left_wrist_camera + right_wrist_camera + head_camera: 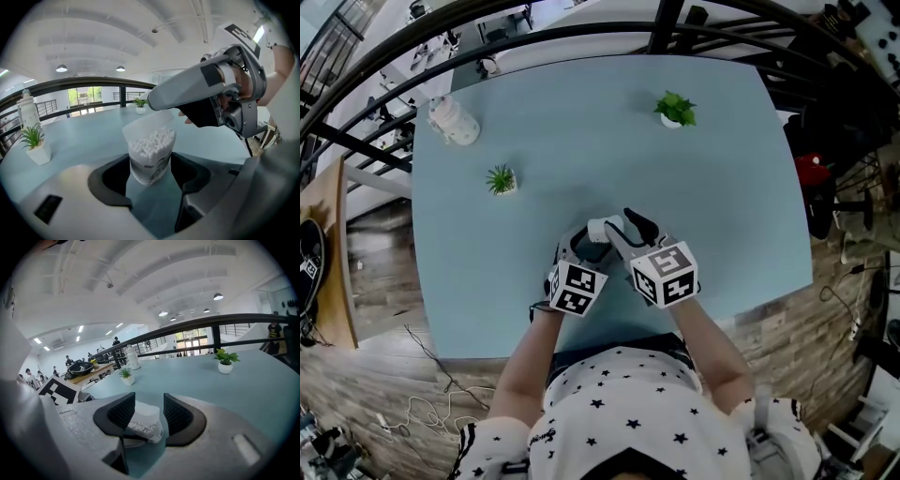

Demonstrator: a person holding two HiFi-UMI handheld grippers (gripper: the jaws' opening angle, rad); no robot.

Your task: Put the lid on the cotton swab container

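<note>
Cotton swab container [150, 161] sits between the jaws of the left gripper [150, 163], which are clenched on its sides. It is packed with white swab tips and has a printed band round its lower part. Only the left gripper view shows that detail. The same view shows the translucent lid [146, 126] lying at a slant over the swab tips, with the right gripper reaching in from the right.

The right gripper view shows the right gripper [149, 403] grasping the lid, its ribbed black pads [123, 409] pressed to either side, with swabs showing just beneath. Whether the lid is fully seated cannot be told from any view.

In the head view both grippers meet over the near middle of the pale blue bench [722, 187]. Their marker cubes hide most of the container, and only a small white patch shows between them. That view also places the other things. A small potted plant [502, 179] stands to the left, a second plant [675, 109] at the far right, and a white bottle [453, 120] at the far left corner, all well apart from the grippers.
</note>
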